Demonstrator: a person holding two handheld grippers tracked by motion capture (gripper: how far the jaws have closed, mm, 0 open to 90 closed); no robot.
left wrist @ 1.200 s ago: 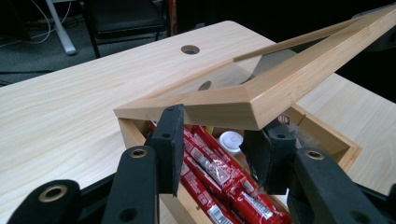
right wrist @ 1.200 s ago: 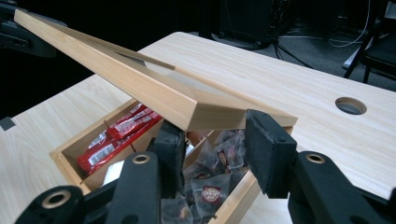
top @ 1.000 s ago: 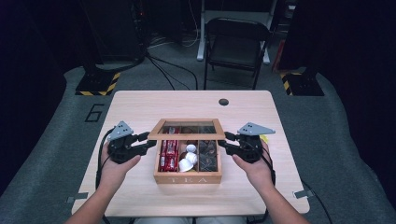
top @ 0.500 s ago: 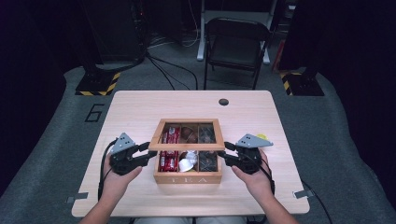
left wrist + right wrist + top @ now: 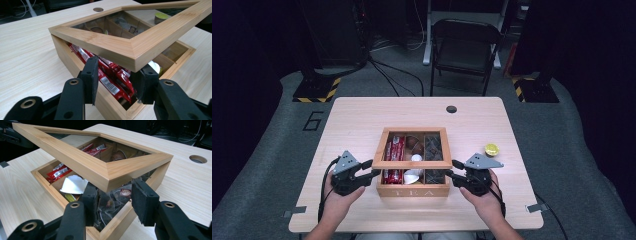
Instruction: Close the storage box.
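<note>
A wooden tea box [image 5: 413, 190] stands mid-table, its glass-windowed lid [image 5: 412, 164] hinged at the back and held raised at the front. My left gripper [image 5: 373, 170] is shut on the lid's front left corner [image 5: 135, 56], and my right gripper [image 5: 452, 170] is shut on the front right corner [image 5: 110, 176]. Under the lid lie red packets [image 5: 110, 75], white capsules [image 5: 73, 185] and clear tea bags [image 5: 110, 202]. In the left gripper view my left gripper [image 5: 120, 66] brackets the corner; in the right gripper view my right gripper [image 5: 115, 185] does the same.
A yellow capsule [image 5: 491, 149] lies on the table right of the box. A round cable hole [image 5: 451, 109] is in the tabletop [image 5: 362, 120] behind the box. A folding chair [image 5: 464, 45] stands beyond the far edge.
Both hands have come down and toward the near edge. The lid's front has sunk with them and now lies at a much shallower angle over the box.
</note>
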